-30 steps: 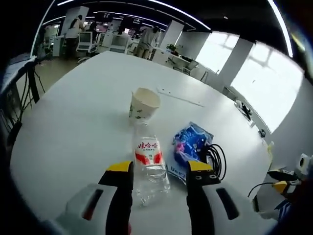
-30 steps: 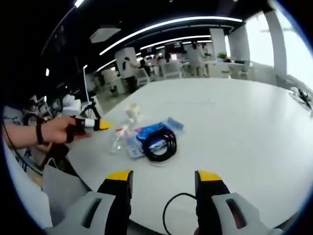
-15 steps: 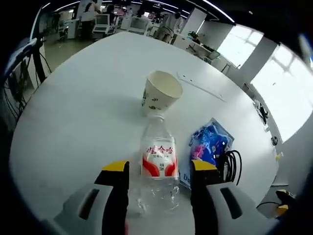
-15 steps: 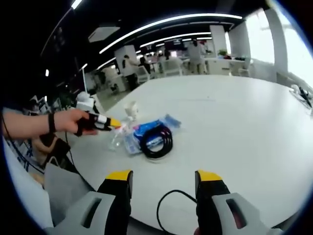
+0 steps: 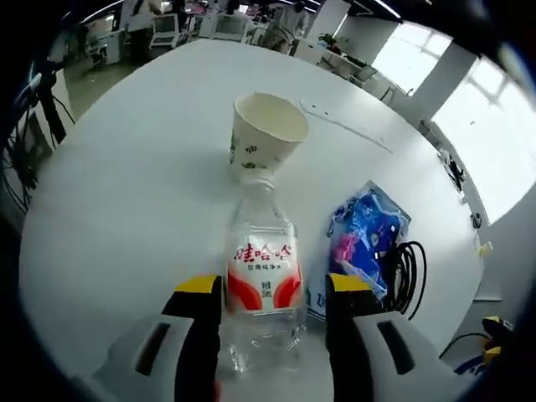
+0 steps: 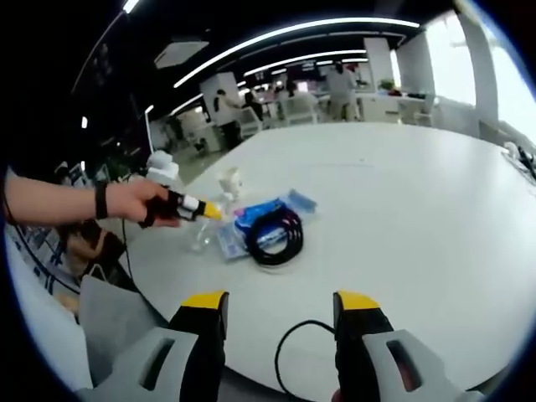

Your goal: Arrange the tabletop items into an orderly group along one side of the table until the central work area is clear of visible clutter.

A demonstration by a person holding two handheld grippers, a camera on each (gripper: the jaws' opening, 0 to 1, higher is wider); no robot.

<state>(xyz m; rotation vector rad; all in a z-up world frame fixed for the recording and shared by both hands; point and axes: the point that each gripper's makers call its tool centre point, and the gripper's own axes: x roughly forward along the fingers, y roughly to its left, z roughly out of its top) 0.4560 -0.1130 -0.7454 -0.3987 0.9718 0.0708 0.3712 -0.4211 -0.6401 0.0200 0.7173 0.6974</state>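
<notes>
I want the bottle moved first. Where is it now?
In the left gripper view the water bottle lies between the left tool's jaws, cap toward the paper cup, blue packet to its right.

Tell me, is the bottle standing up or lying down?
Lying down. The bottle rests on its side on the table, between the left gripper's open jaws, its neck pointing toward the cup.

An open-plan office: a large white table (image 6: 402, 193) stands in the foreground, with rows of desks and monitors (image 5: 164, 25) at the far end, people (image 6: 342, 84) standing among them, long ceiling light strips (image 6: 285, 38) overhead and bright windows (image 5: 469, 126) along the right.
</notes>
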